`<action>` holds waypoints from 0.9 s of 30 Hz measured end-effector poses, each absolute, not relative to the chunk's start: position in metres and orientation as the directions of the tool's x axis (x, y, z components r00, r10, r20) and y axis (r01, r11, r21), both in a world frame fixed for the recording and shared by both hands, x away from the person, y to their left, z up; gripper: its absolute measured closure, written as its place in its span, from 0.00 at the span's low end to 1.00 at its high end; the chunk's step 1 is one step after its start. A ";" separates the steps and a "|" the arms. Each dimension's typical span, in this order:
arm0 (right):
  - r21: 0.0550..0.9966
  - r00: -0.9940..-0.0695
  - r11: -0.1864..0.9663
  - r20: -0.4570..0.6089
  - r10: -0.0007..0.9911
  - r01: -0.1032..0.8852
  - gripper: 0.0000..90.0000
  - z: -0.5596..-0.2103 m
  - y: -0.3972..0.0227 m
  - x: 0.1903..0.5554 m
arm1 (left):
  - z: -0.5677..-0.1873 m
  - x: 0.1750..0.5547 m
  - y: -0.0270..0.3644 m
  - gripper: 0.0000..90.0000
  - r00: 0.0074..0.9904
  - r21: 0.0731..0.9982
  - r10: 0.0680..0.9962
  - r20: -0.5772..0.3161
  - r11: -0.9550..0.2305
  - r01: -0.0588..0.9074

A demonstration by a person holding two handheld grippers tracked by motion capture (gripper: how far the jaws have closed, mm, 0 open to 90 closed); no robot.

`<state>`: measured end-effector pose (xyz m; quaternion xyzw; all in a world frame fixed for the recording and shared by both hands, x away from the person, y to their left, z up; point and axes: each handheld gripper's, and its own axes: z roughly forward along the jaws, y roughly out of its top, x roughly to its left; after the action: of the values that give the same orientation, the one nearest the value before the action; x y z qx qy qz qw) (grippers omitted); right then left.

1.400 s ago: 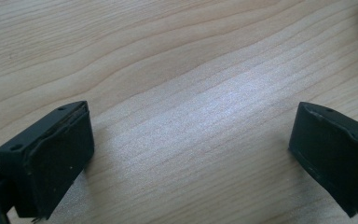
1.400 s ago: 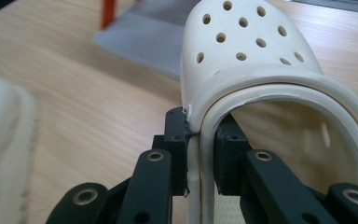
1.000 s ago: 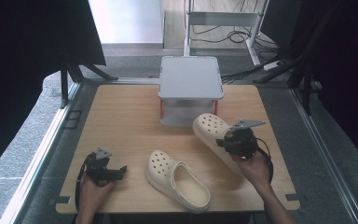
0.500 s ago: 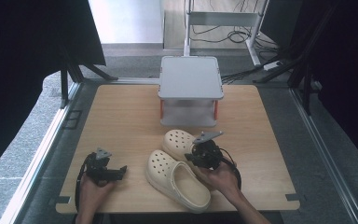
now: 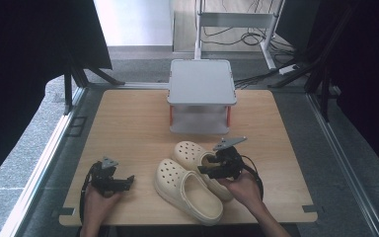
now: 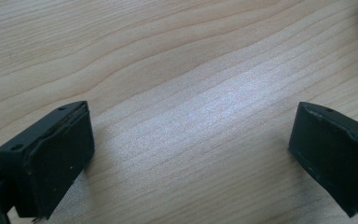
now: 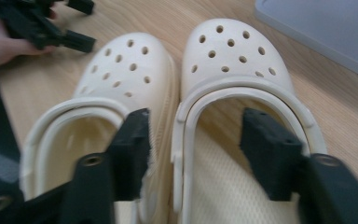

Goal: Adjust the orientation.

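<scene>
Two cream clogs lie side by side on the wooden table [image 5: 128, 123], toes pointing away from me: the nearer one [image 5: 187, 190] and the farther one [image 5: 190, 150]. In the right gripper view they are the left clog [image 7: 121, 60] and the right clog [image 7: 233, 51]. My right gripper [image 5: 205, 170] [image 7: 196, 123] is open and its jaws have just been opening. One jaw stands inside the right clog, the other over the left clog's opening, and the pads press on nothing. My left gripper [image 5: 128, 181] [image 6: 191, 140] rests open on bare wood at the front left.
A grey two-level stand [image 5: 201, 81] with red posts sits at the back middle of the table, just beyond the clogs' toes. Black frames and cables surround the table. In the right gripper view the left gripper [image 7: 81, 23] sits past the left clog.
My right gripper brought the second clog from the table's right side leftwards, set it beside the first clog and opened its jaws. The left gripper stayed still.
</scene>
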<state>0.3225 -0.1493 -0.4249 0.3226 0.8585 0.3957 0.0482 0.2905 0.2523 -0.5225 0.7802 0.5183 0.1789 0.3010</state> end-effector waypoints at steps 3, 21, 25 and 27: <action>0.713 -0.806 0.488 0.184 0.563 0.504 0.38 -0.422 -0.155 0.318 | -0.523 0.290 0.252 0.00 0.400 0.656 0.916 -0.034 -0.281 0.700; 0.655 -0.863 0.624 0.086 0.498 0.425 0.32 -0.452 -0.127 0.310 | -0.523 0.290 0.252 0.00 0.399 0.655 0.916 -0.033 -0.282 0.701; 0.648 -0.863 0.630 0.086 0.498 0.428 0.33 -0.458 -0.122 0.315 | -0.523 0.290 0.252 0.00 0.400 0.656 0.916 -0.034 -0.281 0.701; 0.640 -0.865 0.638 0.087 0.493 0.428 0.36 -0.461 -0.119 0.317 | -0.523 0.290 0.252 0.00 0.400 0.656 0.916 -0.034 -0.281 0.700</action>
<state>0.3167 -0.1193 -0.4612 0.2548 0.9038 0.3403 0.0481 0.2905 0.2524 -0.5226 0.7802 0.5180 0.1786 0.3019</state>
